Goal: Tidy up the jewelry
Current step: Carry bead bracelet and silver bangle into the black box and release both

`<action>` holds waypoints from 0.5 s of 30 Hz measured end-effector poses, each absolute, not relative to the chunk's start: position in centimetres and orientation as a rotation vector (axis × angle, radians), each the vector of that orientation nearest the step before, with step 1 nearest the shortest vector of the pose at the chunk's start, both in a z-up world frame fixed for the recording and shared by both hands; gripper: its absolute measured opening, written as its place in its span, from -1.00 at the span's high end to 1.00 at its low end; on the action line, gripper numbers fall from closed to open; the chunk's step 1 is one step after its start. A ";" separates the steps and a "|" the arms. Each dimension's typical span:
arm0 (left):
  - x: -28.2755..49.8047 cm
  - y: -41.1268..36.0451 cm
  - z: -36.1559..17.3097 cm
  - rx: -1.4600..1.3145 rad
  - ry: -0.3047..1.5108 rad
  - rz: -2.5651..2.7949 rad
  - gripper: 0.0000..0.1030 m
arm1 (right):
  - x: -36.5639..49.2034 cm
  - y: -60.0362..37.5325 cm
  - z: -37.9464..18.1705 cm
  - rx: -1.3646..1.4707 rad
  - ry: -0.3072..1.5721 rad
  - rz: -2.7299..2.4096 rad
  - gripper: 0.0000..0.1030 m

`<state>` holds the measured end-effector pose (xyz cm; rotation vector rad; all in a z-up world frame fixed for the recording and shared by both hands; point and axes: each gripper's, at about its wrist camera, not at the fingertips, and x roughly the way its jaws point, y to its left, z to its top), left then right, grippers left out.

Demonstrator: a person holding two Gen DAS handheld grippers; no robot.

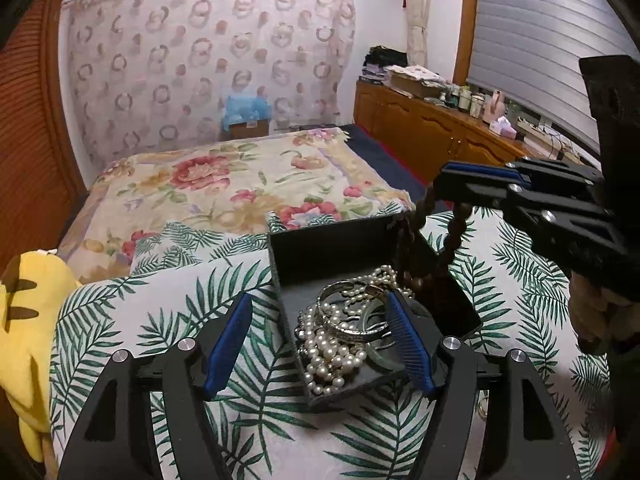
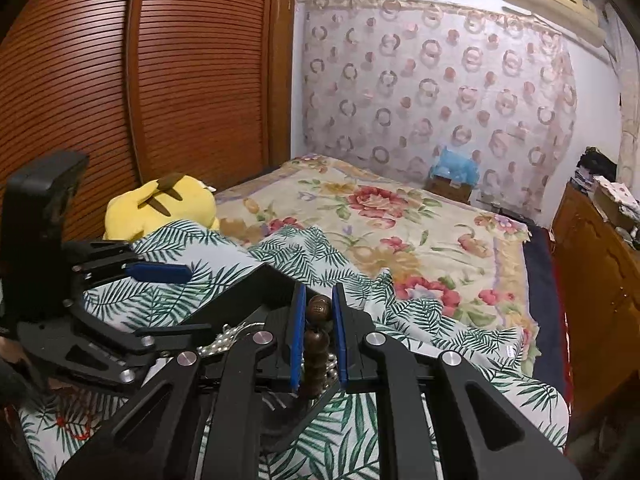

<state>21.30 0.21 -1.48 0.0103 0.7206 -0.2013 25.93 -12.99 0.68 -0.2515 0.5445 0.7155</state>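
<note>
Nearest, the left gripper (image 1: 320,340) is seen with its blue-padded jaws spread apart, straddling the near end of an open black jewelry box (image 1: 304,256) without pressing on it. The box rests on a palm-leaf cloth (image 1: 200,292) and is filled with a pearl necklace (image 1: 328,356), silver bangles (image 1: 352,328) and a green bangle (image 1: 380,360). Over the box's far right corner, a dark wooden bead strand (image 1: 456,232) is held up by the right gripper (image 2: 317,316), whose jaws are clamped together on its beads, the loop hanging down into the box. Beyond, a yellow plush toy (image 2: 160,208) and a floral bedspread (image 1: 224,184) are seen, then a patterned curtain (image 1: 208,40).
</note>
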 end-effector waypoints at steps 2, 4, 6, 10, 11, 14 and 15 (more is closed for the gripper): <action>21.1 0.4 -1.5 0.011 0.720 -0.195 -0.39 | 26.3 -13.0 0.6 -0.248 0.550 0.713 0.71; 21.0 0.6 -1.5 0.008 0.721 -0.190 -0.39 | 26.8 -13.1 0.4 -0.243 0.560 0.706 0.71; 20.9 0.8 -1.7 0.006 0.724 -0.184 -0.40 | 27.2 -13.2 0.1 -0.237 0.572 0.703 0.71; 20.6 1.3 -1.9 0.000 0.727 -0.171 -0.52 | 27.6 -13.2 -0.5 -0.228 0.588 0.695 0.71; 20.5 1.4 -2.0 0.001 0.732 -0.167 -0.55 | 27.7 -13.2 -0.6 -0.224 0.594 0.697 0.71; 20.2 1.7 -2.3 0.004 0.740 -0.149 -0.68 | 27.8 -12.8 -1.2 -0.215 0.640 0.726 0.70; 19.9 1.9 -2.4 -0.001 0.742 -0.147 -0.69 | 27.7 -12.8 -1.4 -0.219 0.643 0.724 0.70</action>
